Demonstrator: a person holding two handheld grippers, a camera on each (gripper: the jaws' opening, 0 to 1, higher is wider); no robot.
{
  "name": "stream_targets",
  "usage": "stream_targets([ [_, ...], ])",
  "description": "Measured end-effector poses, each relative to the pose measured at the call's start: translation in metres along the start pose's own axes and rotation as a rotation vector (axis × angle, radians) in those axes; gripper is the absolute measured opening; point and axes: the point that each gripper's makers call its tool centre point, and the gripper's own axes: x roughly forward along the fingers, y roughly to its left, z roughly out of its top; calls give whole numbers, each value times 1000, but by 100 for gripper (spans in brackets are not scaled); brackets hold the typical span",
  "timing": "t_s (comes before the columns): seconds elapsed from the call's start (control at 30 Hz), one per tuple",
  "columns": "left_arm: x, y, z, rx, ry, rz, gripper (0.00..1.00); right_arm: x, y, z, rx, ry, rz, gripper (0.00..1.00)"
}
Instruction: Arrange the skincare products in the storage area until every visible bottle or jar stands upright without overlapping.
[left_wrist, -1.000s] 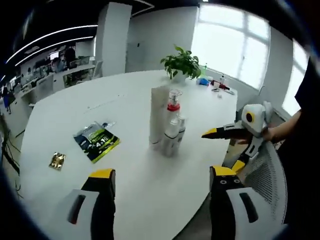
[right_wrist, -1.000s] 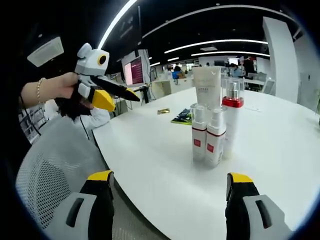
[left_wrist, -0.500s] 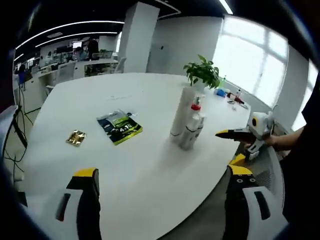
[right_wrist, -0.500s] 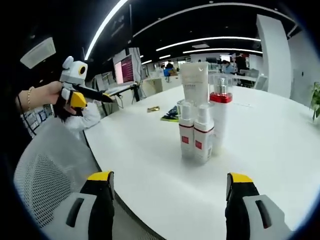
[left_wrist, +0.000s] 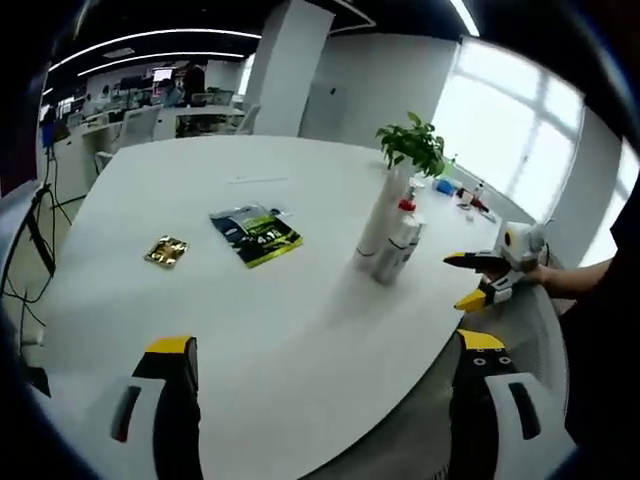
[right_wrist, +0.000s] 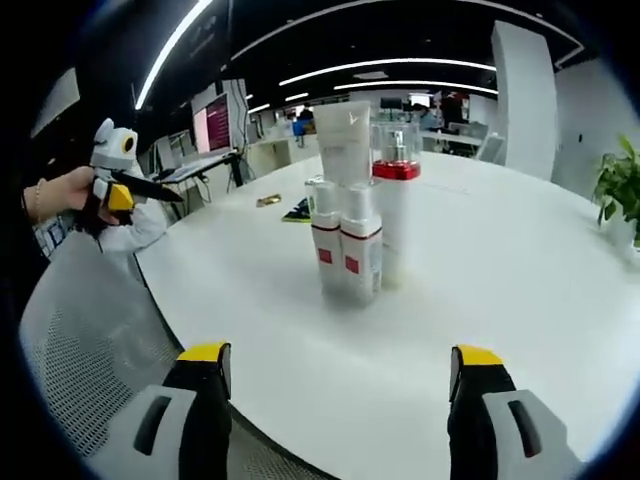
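Already the skincare bottles (right_wrist: 352, 240) stood upright, clustered on the table (right_wrist: 520, 300); both hand-held grippers (right_wrist: 340, 385) (left_wrist: 315, 385) hung back, jaws apart, empty.

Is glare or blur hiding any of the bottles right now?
Left gripper view: the window is blown out white, and the bottles in front of it are small and soft. Right gripper view: the same bottles are sharp, red labels visible; only ceiling light strips glare. Both views bend the table edge.

Print on the green packet (left_wrist: 256, 234) and bottle labels (right_wrist: 351, 264) too small to read.
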Motion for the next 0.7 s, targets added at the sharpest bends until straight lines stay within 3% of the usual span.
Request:
stream_targets([
  [0.23,3,1,-7,12,-11,-29,99,-2,-6,7,9,-39,-30,95],
  [0.53,6,2,-1,13,-29,-34,98,-4,-16,6,37,-49,-67,94],
  [0.7,11,2,25,-25,-169,-40,98,-4,-16,4,38,-38,-64,93],
])
